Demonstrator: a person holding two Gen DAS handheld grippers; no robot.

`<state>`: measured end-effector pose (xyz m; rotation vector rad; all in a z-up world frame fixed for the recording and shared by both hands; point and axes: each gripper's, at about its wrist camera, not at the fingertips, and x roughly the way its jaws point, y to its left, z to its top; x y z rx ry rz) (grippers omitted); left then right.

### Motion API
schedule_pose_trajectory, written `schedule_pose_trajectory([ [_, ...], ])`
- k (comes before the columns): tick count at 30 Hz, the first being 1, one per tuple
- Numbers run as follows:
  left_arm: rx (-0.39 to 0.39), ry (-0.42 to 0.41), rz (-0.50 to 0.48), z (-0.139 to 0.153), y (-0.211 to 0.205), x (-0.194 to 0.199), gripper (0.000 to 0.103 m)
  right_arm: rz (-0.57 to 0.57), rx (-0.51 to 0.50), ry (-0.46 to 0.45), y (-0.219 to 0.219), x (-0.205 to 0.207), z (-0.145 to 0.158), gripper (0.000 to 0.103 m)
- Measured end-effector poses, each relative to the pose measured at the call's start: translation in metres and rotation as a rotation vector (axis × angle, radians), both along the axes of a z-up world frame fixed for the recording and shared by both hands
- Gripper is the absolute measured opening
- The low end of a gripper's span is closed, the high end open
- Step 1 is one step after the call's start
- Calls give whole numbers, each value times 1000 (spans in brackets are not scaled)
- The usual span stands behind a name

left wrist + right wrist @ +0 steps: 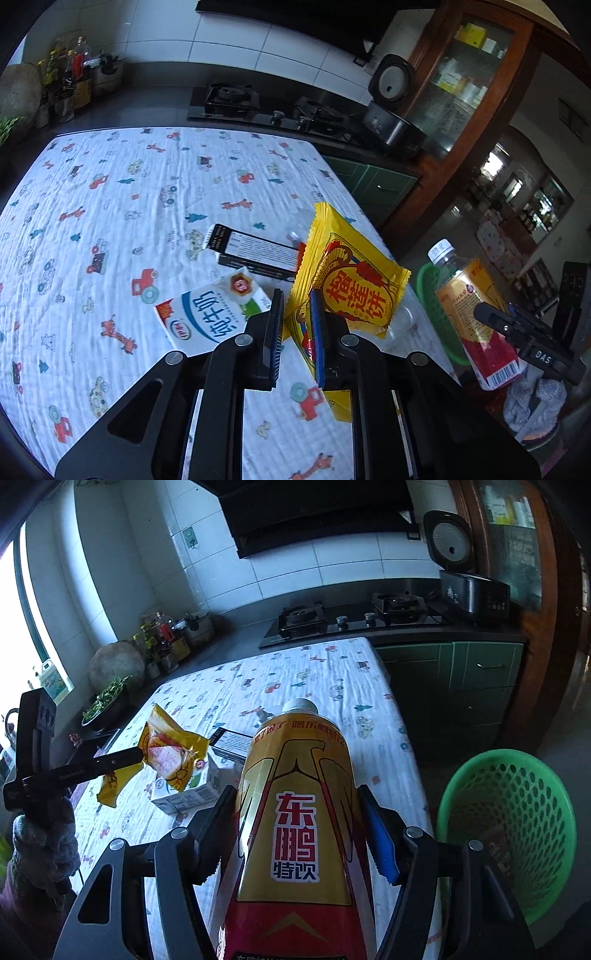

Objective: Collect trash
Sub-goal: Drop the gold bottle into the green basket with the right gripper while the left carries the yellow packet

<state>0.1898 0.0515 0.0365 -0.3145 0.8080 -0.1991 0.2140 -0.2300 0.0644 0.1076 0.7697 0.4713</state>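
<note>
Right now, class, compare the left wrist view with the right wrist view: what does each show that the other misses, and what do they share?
Only the left wrist view shows the glass-door cabinet with its shelves of boxes.

Only the right wrist view shows the window and the bowl of greens.

Both show the yellow snack wrapper pinched in the left gripper, the drink bottle clamped in the right gripper, the milk carton and the green basket.

"东鹏特饮" on bottle (295, 834), "榴莲饼" on yellow wrapper (354, 284), "DAS" on right gripper (543, 357)
</note>
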Motion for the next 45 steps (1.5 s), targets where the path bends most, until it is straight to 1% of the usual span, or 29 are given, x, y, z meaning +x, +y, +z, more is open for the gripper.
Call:
schedule_pose_trajectory([
  [8,-13,1,-125,3,-65,15,13,-180,-72,22,-79,1,-20,63],
  [15,1,9,-207,3,-122,31,13,-323,-144,65,-146,18,-54,63],
  [20,9,23,-242,-1,-153,47,13,-382,-145,97,-179,34,-78,63],
  [27,16,30,-277,-3,-184,61,13,-430,-133,96,-208,59,-101,64],
  [33,27,33,-314,-7,-211,73,13,-452,-109,80,-220,62,-105,66],
  [36,31,28,-328,-9,-222,77,13,-454,-114,63,-222,53,-100,67],
  [43,30,66,-385,-25,-258,88,13,-461,-149,20,-227,23,-84,76],
  [45,39,75,-401,-30,-270,88,13,-462,-150,8,-230,13,-79,76],
])
